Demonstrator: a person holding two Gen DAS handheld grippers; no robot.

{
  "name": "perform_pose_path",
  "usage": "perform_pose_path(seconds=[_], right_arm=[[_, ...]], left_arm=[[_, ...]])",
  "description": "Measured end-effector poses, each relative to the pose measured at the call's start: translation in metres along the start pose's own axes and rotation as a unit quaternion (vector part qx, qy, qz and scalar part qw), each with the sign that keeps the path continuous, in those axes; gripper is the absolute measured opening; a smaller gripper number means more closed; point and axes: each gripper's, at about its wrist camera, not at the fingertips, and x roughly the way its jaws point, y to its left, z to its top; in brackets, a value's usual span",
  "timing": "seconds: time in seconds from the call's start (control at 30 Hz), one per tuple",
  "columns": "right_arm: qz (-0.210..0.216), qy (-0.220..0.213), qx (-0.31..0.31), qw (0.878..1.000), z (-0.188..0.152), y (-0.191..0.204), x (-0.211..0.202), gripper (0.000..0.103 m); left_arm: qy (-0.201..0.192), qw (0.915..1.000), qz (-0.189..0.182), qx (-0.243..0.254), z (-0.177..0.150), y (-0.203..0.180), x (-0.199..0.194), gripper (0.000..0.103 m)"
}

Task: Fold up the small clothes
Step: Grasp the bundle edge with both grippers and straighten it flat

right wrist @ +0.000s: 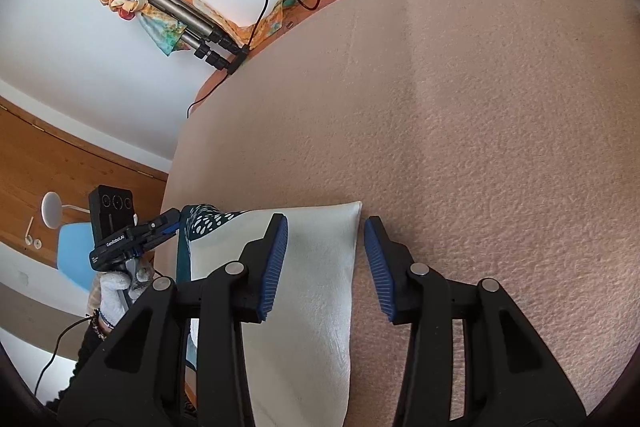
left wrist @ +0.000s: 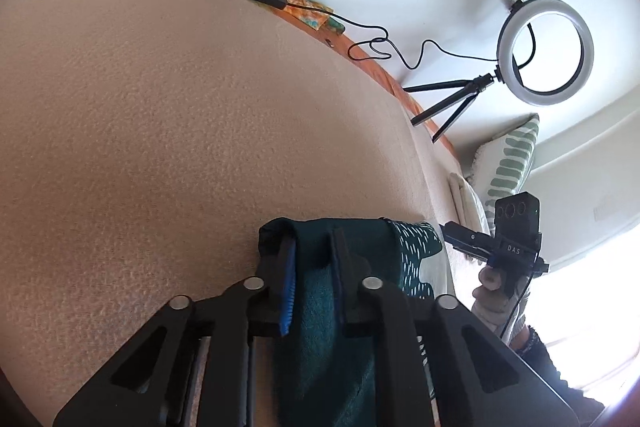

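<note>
Jaws: our left gripper [left wrist: 312, 259] pinches the teal garment's [left wrist: 352, 247] folded edge; our right gripper [right wrist: 325, 259] gapes empty over its white side near the blanket's [right wrist: 480, 107] left edge. Folding seems partly done.

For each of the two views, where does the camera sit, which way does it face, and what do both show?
Left wrist: sits behind the left hand-held gripper, facing along its fingers over the beige blanket toward the ring light; its jaws pinch the teal garment. The right hand-held gripper and its gloved hand show at right.
Right wrist: sits behind the right hand-held gripper, jaws open over the garment's white part; the left hand-held gripper shows at left.
Shared: blanket, garment, tripod, each other's gripper.
</note>
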Motion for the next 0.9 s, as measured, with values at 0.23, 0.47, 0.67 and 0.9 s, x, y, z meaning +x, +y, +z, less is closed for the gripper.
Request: perform_pose_path(seconds=[0.23, 0.47, 0.67, 0.9], right_arm=[[-0.032, -0.021, -0.029, 0.999, -0.005, 0.015, -0.005, 0.003], [-0.035, -0.021, -0.011, 0.999, -0.007, 0.006, -0.009, 0.002], [-0.090, -0.026, -0.032, 0.995, -0.005, 0.016, -0.017, 0.004], [-0.125, -0.042, -0.161, 0.978, -0.010, 0.072, -0.009, 0.007]], left_arm=[[-0.021, 0.9990, 0.023, 0.033, -0.006, -0.009, -0.003, 0.001], [-0.043, 0.9975, 0.050, 0.025, -0.006, 0.005, -0.015, 0.000], [-0.065, 0.9922, 0.090, 0.057, -0.003, -0.007, -0.024, 0.000], [-0.036, 0.9860, 0.074, 0.145, -0.001, -0.054, -0.002, 0.004]])
